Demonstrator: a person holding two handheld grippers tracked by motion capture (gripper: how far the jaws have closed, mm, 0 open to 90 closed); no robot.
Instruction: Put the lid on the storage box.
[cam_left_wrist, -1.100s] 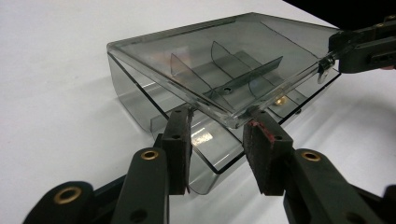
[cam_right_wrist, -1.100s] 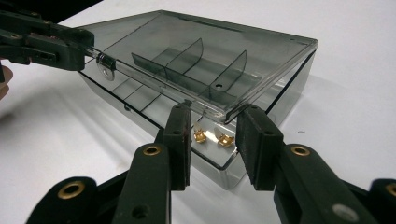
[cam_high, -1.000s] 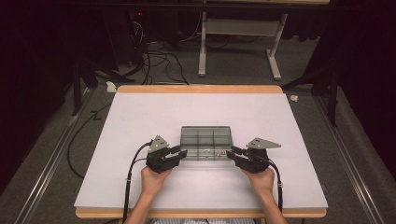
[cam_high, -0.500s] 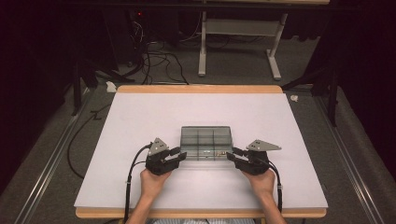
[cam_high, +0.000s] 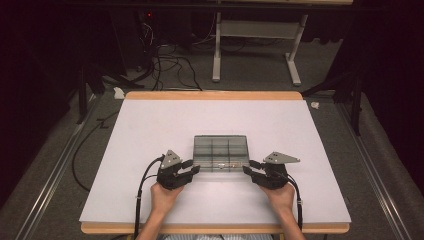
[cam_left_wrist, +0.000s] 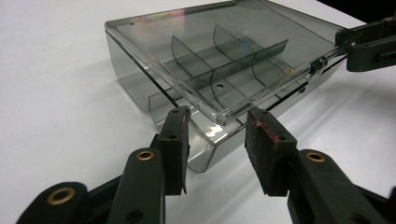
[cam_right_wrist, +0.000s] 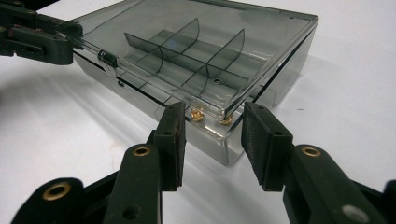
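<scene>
On the white tabletop (cam_high: 150, 140) lies our smoky clear plastic box (cam_high: 220, 152), flat, its long axis running left to right, between the hands. The left hand-held gripper (cam_high: 192, 168) and the right hand-held gripper (cam_high: 248, 167) each straddle a near corner, jaws apart; the right jaws have just been opening, the corner between them. Inside stand thin curved dividers (cam_left_wrist: 219, 70).

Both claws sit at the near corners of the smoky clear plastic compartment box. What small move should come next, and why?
Probably ease both claws back a little from the smoky clear plastic compartment box. The left claw and right claw each straddle a near corner with gaps beside the pads, and their jaws have just been opening, so neither grips. The box rests flat on the white table, lid down.
</scene>
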